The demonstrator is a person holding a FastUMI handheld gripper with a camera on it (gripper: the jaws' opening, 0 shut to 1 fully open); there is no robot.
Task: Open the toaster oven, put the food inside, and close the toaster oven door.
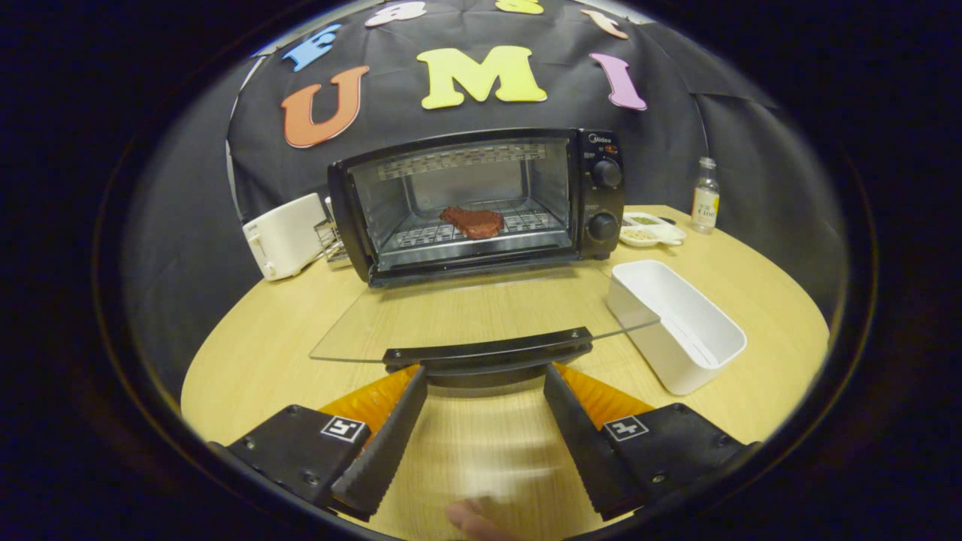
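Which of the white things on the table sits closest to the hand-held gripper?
The white rectangular bin, just ahead of the hand-held gripper beside the open oven door. The white toaster and small dish sit farther back.

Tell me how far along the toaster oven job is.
Done: the black toaster oven stands open, with the red-brown piece of meat on its wire rack. In hand: the open gripper sits just below the glass door's black handle, fingers apart, not gripping. Left: swing the door shut.
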